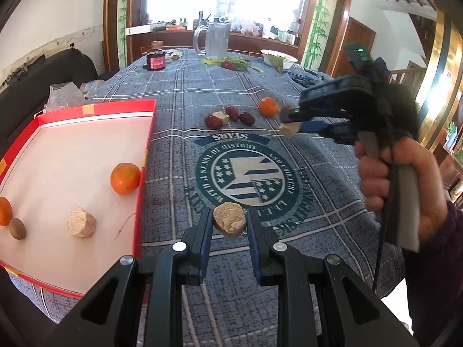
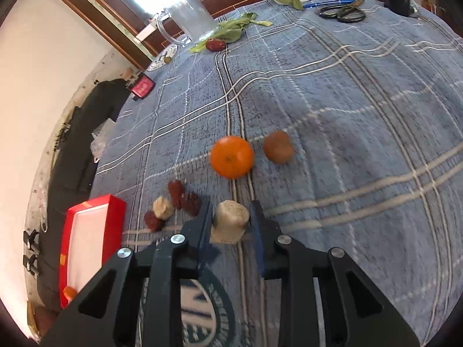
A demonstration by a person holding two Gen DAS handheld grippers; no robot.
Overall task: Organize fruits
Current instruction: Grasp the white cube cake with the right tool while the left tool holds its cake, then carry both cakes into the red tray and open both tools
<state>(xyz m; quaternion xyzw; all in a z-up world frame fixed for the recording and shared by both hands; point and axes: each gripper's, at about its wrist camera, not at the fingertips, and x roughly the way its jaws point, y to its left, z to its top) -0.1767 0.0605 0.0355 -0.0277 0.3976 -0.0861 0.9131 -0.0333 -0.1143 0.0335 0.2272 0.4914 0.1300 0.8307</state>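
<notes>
Left gripper (image 1: pixel 229 225) first, in the left wrist view: its two dark fingers are pinched on a pale, crumbly beige chunk (image 1: pixel 230 220), held just above the blue plaid tablecloth (image 1: pixel 202 101). Immediately to its left sits a shallow red tray (image 1: pixel 121 108) with a white floor, already holding an orange (image 1: pixel 125 178), another beige chunk (image 1: pixel 81 222), a small brown fruit (image 1: pixel 17 228) and part of a second orange (image 1: pixel 5 211) at the picture's edge. The tray lies to the left of the held chunk and very near, so the coming move is, by my judgement, a short sideways carry over the red wall. Farther up the cloth are dark red dates (image 1: pixel 230 117) clustered round one more beige piece, and a loose orange (image 1: pixel 268 106). On the right, a bare hand (image 1: pixel 385 182) grips the handle of the right gripper (image 1: pixel 289 124), angled down toward the table with a beige chunk at its tip.

Right wrist view: the right gripper (image 2: pixel 231 225) has its fingers closed against both sides of a stubby beige chunk (image 2: pixel 230 221) (its longer side stands roughly upright). Whether the chunk rests on the cloth or is lifted I cannot tell. Beyond it lie an orange (image 2: pixel 232 156) and a brown fruit (image 2: pixel 278 147), side by side; the dates (image 2: pixel 185 195) sit to the left. The red tray (image 2: pixel 95 202) is well off to the lower left, so the left hand is much the nearer to it.
</notes>
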